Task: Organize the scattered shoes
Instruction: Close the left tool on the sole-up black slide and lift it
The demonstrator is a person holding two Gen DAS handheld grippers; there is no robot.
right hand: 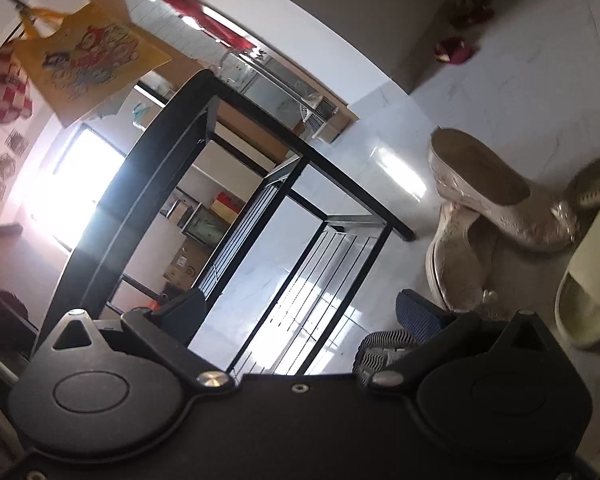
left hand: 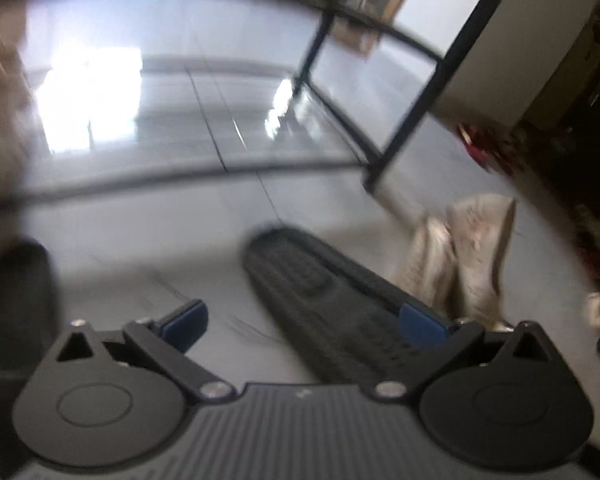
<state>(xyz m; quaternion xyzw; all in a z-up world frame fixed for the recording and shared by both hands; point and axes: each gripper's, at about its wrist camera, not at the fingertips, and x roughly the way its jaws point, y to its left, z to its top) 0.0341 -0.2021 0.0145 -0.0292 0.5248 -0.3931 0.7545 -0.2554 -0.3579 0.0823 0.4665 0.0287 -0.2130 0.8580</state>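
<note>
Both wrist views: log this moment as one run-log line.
left gripper: open, black ridged-sole sandal between fingers | right gripper: open, empty | black metal shoe rack: empty | beige glitter flats: floor

A glossy pale tiled floor (right hand: 480, 92) carries everything. The black metal shoe rack (right hand: 300, 184) stands on it with bare shelves. Just right of the rack's foot lie two beige glittery shoes (right hand: 496, 196), one resting on the other, and beyond them a pale green slipper (right hand: 584, 292). Nearer than the rack, a black slipper (left hand: 320, 300) lies sole-up. Farther off sits a red shoe (right hand: 454, 50).
</note>
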